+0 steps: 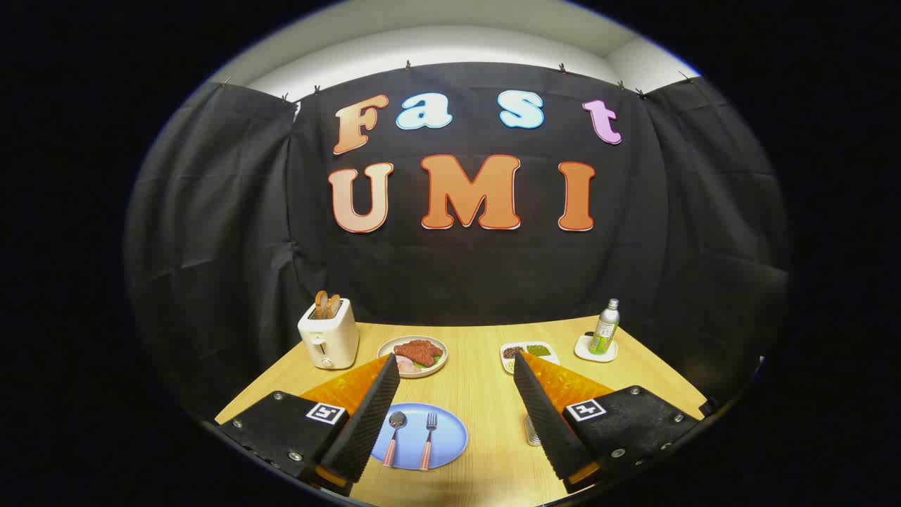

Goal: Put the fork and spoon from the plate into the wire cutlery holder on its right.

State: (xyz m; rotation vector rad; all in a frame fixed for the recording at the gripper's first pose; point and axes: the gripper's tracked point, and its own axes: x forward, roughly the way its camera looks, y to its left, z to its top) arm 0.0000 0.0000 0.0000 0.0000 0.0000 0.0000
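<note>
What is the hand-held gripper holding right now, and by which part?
Nothing. The hand-held gripper is open above the table; the pink-handled metal spoon and fork lie untouched on the round blue plate between its fingers.

desk [486, 401]: wood-grain | on it: blue plate [450, 431], toaster [328, 336], food plate [421, 354], condiment dish [526, 351], bottle on coaster [605, 327], wire cutlery holder [533, 431]

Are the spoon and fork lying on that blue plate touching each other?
Apart. In the gripper view the spoon and fork lie side by side on the blue plate, bare plate showing between them, between the open gripper fingers.
</note>
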